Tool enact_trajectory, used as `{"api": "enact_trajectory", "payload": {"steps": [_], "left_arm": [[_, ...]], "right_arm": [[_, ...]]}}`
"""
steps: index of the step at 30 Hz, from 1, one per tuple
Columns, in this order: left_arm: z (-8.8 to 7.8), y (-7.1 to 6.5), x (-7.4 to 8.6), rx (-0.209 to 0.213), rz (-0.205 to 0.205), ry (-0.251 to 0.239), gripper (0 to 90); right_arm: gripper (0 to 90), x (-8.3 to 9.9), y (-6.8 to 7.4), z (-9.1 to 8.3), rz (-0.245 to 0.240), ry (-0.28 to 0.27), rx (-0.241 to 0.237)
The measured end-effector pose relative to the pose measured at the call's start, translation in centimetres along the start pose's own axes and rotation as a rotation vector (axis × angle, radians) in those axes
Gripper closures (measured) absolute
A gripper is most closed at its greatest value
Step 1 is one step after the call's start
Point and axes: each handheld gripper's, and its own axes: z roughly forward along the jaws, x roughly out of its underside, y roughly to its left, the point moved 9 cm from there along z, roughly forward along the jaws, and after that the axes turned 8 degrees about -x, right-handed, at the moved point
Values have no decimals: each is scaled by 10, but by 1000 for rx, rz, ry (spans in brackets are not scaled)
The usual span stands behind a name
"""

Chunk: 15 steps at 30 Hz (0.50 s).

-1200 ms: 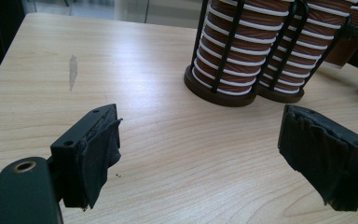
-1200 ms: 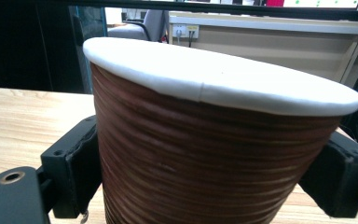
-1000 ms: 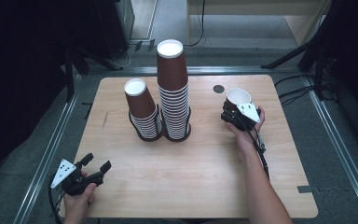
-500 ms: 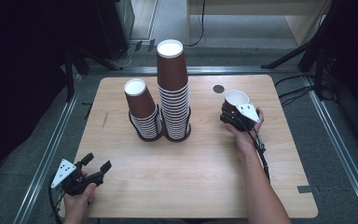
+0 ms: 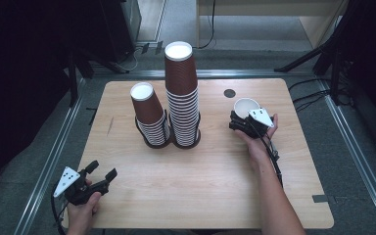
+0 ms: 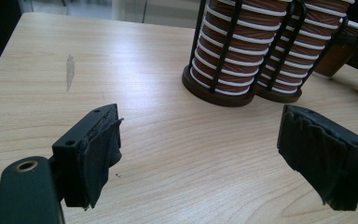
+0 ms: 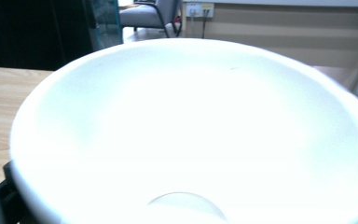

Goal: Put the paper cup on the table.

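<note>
A paper cup [image 5: 245, 105], brown outside and white inside, stands upright at the table's right, its white inside [image 7: 191, 130] close up in the right gripper view. My right gripper [image 5: 242, 121] is at its near side. Its jaws have just been opening and stand wide with the cup between them; one black jaw shows at the cup's left flank. Two stacks of upside-down brown cups, a short one [image 5: 149, 115] and a tall one [image 5: 182, 93], stand in black wire holders [image 6: 242, 70] at the middle. My left gripper [image 5: 99, 172] rests open and empty at the near left corner, its fingers [image 6: 93, 154] spread.
A small dark round disc [image 5: 229, 93] lies on the wooden table [image 5: 200, 181] behind the single cup. Metal rails run along both sides of the table. Bare wood stretches between the two grippers.
</note>
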Motion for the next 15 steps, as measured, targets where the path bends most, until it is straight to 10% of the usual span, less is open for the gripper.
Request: {"api": "enact_trajectory", "payload": {"steps": [15], "left_arm": [[0, 0, 0, 0, 3, 2, 136]], "right_arm": [[0, -7, 4, -11, 20, -18, -22]]}}
